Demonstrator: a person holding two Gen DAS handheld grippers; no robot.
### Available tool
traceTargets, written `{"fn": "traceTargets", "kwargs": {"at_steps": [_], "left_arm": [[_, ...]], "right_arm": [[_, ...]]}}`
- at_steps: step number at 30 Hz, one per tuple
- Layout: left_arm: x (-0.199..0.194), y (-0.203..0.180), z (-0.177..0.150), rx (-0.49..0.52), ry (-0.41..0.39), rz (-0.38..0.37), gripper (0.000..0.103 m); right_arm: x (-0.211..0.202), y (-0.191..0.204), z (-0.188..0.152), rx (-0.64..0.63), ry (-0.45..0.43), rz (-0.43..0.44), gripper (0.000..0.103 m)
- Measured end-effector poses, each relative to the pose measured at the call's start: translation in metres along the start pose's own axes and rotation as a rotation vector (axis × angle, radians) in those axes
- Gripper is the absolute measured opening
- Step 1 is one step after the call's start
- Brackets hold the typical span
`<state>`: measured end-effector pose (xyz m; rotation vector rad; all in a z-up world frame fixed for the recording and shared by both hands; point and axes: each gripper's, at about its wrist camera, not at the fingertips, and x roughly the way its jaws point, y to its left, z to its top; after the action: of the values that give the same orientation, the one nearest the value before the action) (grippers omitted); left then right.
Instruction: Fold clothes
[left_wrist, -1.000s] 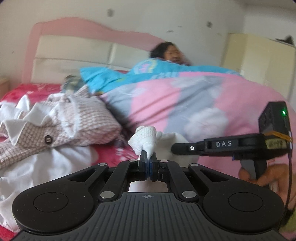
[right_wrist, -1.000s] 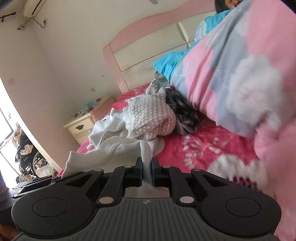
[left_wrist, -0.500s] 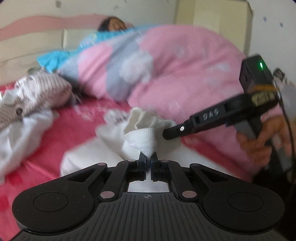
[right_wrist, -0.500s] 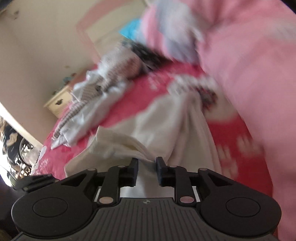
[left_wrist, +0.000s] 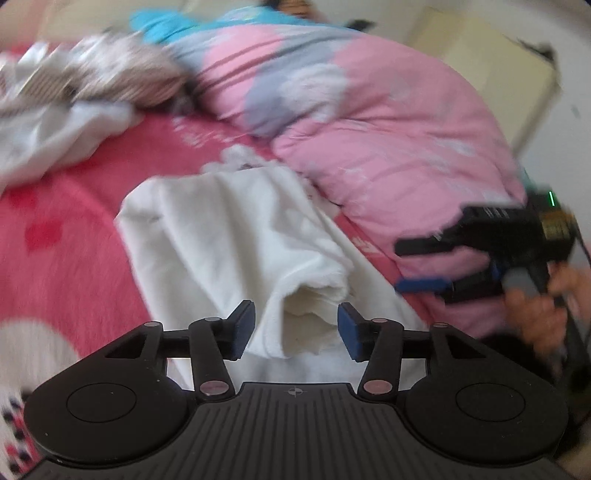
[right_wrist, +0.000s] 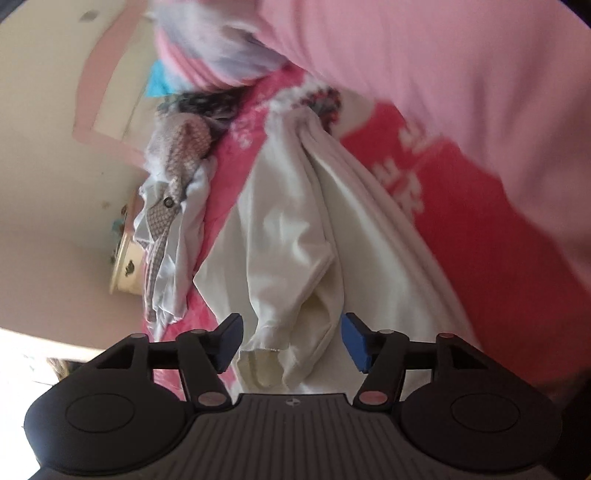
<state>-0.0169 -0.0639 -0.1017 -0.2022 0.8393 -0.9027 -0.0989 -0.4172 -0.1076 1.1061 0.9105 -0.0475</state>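
Only left view (left_wrist: 480, 254) — right hand-held gripper, hand (left_wrist: 535, 314)

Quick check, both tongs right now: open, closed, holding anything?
Left tongs: opening, white garment lies between the pads, not gripped.
Right tongs: opening, same garment's cuff between the pads, released.

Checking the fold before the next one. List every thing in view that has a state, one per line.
white garment: laid on the bed, partly folded, released.
left gripper: jaws opening, cloth between them, pads clear.
right gripper: jaws opening, sleeve end between them, pads clear.
checked garment: crumpled, unfolded.
pink quilt: bunched up beside the garment.
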Motion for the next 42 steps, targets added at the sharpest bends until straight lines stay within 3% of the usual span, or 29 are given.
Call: {"fn": "traceTargets", "kwargs": {"at_steps": [4,8,11,14,16,19,23,32,35,37,42], "left_arm": [[0.006,0.013,0.003,-0.151,-0.003,0.026,0.05],[0.014,0.014,0.003,-0.165,0.017,0.038,0.05],[0.018,0.013,0.001,-0.158,0.03,0.022,0.05],[0.021,0.008,-0.003,-0.129,0.045,0.007,0.05],[0.02,0.005,-0.007,-0.106,0.053,-0.003,0.05],[0.019,0.005,-0.011,-0.097,0.063,-0.016,0.05],[0.011,0.01,-0.014,-0.125,0.056,-0.033,0.05],[0.007,0.025,-0.007,-0.234,0.023,-0.017,0.05],[0.019,0.021,-0.005,-0.232,0.041,0.018,0.05],[0.029,0.018,-0.006,-0.22,0.074,0.054,0.05],[0.042,0.013,-0.01,-0.201,0.107,0.092,0.05]], "right_arm": [[0.007,0.001,-0.001,0.044,-0.01,0.011,0.062],[0.016,0.007,0.0,0.071,0.003,0.043,0.062],[0.031,0.012,-0.001,0.064,0.033,0.021,0.061],[0.048,0.012,-0.002,0.061,0.057,0.001,0.045],[0.055,0.012,-0.004,0.05,0.067,0.002,0.019],[0.049,0.012,-0.008,0.058,0.066,0.014,0.013],[0.03,0.01,-0.013,0.054,0.057,0.028,0.012],[0.046,-0.013,-0.022,0.033,0.093,-0.083,0.013],[0.045,-0.009,-0.022,0.007,0.086,-0.113,0.018],[0.042,-0.009,-0.022,0.005,0.083,-0.127,0.029],[0.042,-0.016,-0.016,0.061,0.081,-0.105,0.035]]}}
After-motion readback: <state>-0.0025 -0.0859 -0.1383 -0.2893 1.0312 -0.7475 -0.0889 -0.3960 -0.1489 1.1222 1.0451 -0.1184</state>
